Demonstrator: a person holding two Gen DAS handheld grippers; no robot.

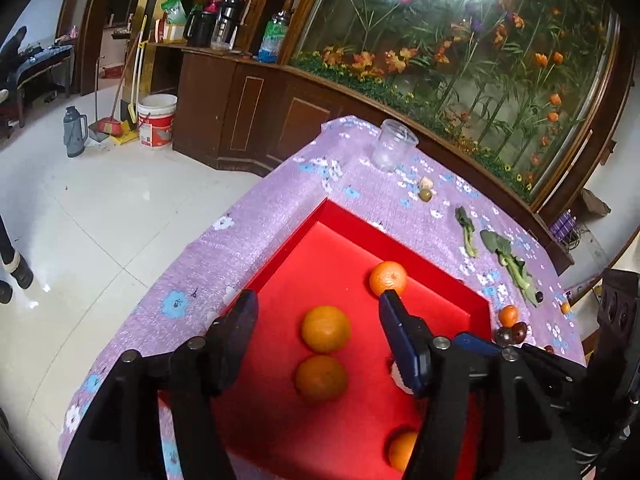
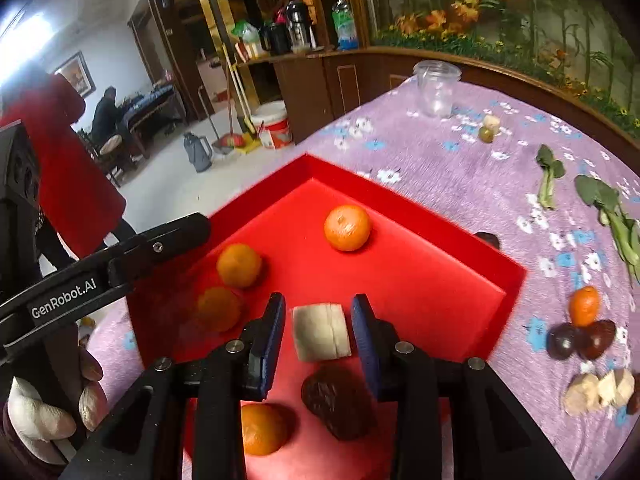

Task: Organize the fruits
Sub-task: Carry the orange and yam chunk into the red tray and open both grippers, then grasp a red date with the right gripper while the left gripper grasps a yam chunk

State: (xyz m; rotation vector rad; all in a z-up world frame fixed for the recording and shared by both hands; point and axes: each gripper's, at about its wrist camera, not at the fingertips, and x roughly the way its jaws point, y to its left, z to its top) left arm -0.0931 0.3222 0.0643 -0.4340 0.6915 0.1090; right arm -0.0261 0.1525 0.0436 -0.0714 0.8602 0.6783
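A red tray [image 1: 400,240] on the purple flowered cloth holds several oranges. My left gripper [image 1: 316,308] hangs open over the tray. One orange [image 1: 326,328] lies below the gap between its fingers, untouched, and a second orange [image 1: 321,378] sits just behind it. In the right wrist view my right gripper [image 2: 319,320] is open around a pale cut fruit piece [image 2: 320,332] resting on the tray floor, with a thin gap on each side. A dark wrinkled fruit [image 2: 336,400] and an orange [image 2: 262,428] lie nearer the camera.
On the cloth right of the tray are a small orange [image 2: 584,306], two dark plums [image 2: 564,342], pale chunks [image 2: 600,392] and leafy greens [image 2: 612,208]. A clear jar [image 2: 436,88] stands at the far edge. A gloved hand [image 2: 40,412] holds the left gripper.
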